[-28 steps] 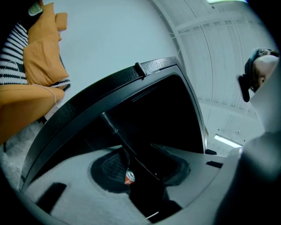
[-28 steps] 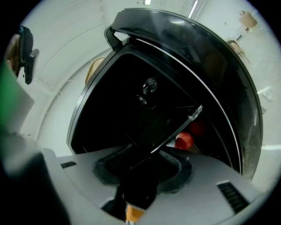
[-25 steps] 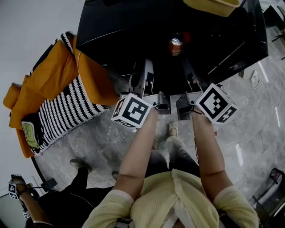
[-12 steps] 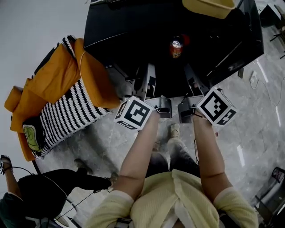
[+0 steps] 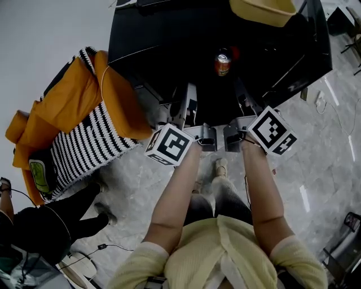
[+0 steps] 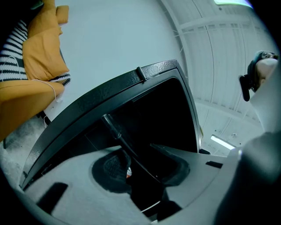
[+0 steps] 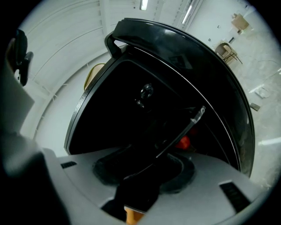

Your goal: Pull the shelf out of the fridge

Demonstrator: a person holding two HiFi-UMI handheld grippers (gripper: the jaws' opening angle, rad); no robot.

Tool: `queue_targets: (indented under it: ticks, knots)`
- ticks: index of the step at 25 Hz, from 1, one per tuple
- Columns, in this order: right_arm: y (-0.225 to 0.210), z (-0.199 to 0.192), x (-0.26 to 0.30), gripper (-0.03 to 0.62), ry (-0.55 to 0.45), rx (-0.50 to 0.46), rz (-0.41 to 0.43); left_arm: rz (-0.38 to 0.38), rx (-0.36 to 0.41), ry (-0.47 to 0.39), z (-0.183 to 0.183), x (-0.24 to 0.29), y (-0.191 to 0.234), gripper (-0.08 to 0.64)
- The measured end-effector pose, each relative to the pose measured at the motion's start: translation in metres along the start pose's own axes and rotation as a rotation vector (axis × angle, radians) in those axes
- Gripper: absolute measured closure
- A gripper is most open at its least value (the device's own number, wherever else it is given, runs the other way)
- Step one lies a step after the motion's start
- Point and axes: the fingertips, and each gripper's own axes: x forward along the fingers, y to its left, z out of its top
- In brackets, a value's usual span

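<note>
The open black fridge fills the top of the head view. Its dark shelf carries a red drink can at the back. My left gripper reaches in at the shelf's left front and my right gripper at its right front. In the left gripper view the shelf edge runs as a thin dark bar between the pads of the left gripper. In the right gripper view the shelf edge passes between the pads of the right gripper. Both look shut on it.
An orange and black-and-white striped seat stands just left of the fridge. A yellow object lies on the fridge top. A person in black crouches at the lower left with a cable on the marble floor.
Both grippers stay at the shelf's front edge, almost unmoved. The person in black at the lower left has shifted along the floor.
</note>
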Motion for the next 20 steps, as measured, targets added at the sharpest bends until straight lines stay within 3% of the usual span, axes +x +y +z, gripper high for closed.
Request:
queue_targets:
  ticks: [5, 10, 20]
  knots:
    - [-0.004, 0.0, 0.003, 0.434, -0.003, -0.03, -0.038, -0.014, -0.004, 0.007, 0.001, 0.003, 0.0, 0.436]
    - [-0.003, 0.001, 0.002, 0.451, -0.017, 0.013, -0.02, -0.014, -0.005, 0.007, 0.002, 0.004, 0.001, 0.436]
    - [-0.003, 0.0, -0.002, 0.463, -0.005, 0.035, -0.009, 0.053, -0.027, 0.005, 0.01, 0.004, 0.012, 0.436]
